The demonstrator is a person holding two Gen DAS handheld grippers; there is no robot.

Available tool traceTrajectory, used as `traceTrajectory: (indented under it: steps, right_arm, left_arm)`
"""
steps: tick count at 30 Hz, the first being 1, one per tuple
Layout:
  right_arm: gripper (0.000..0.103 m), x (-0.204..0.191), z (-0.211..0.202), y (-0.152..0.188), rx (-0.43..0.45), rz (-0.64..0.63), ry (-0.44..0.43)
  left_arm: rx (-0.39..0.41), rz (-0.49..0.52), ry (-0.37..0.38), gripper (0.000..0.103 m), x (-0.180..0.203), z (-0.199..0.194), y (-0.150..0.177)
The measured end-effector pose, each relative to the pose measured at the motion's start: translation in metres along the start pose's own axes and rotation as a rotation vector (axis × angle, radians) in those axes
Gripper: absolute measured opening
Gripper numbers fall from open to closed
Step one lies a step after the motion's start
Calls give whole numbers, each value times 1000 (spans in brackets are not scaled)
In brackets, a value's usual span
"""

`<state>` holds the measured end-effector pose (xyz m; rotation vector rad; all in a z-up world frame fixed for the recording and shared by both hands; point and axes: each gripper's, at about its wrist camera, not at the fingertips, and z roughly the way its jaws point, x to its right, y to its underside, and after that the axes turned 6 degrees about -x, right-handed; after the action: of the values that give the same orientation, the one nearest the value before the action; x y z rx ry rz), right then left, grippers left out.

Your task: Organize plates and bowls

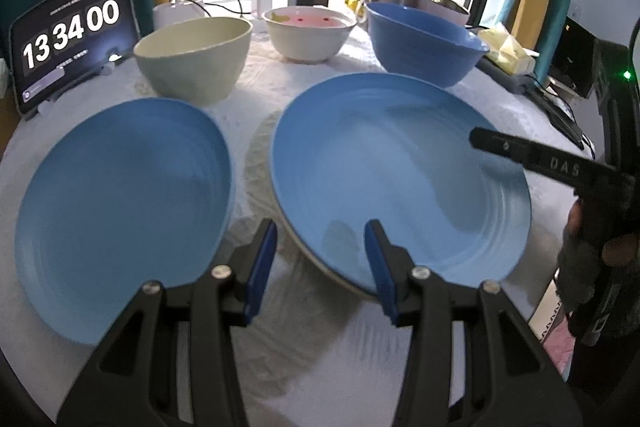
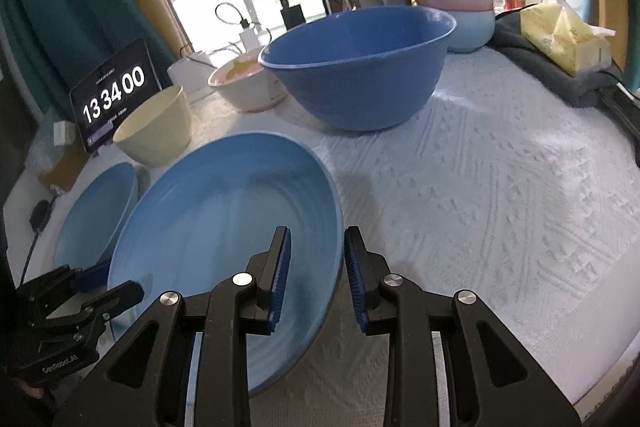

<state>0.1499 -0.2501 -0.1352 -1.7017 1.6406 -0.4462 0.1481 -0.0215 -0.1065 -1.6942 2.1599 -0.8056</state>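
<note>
While both grippers hover with jaws apart, left gripper point(image 1: 320, 259) and right gripper point(image 2: 316, 267) straddle raised blue plate point(image 1: 400, 171) rim, six o'clock.

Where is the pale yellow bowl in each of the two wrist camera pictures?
Left wrist view: the pale yellow bowl sits upper left, behind the left blue plate.
Right wrist view: the bowl sits at middle left, beyond both plates.
Shared landmark: the clock tablet, just left of the bowl.

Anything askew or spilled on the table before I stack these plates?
No spill shows. The near right blue plate looks tilted, its near rim raised off the cloth between the left gripper's fingers. The other blue plate lies flat.
</note>
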Motion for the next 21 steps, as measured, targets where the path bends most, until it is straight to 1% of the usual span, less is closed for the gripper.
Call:
traceTrajectory:
  steps: [4,10,14,21]
  right_arm:
    - [34,3,-11,0,30,17,14]
    - [35,-2,-25,-1,59,5,11]
    - [35,-13,-29,-3,66,-21,-3]
    - [35,-36,-30,-5,66,-77,-32]
  left_arm:
    - [20,-3,1,48,-3,-12,6]
    - [79,-17,-4,49,-14,-38,9]
    - [111,-40,-27,49,-26,-50,9]
    - [143,-94,-73,49,-53,-57,9]
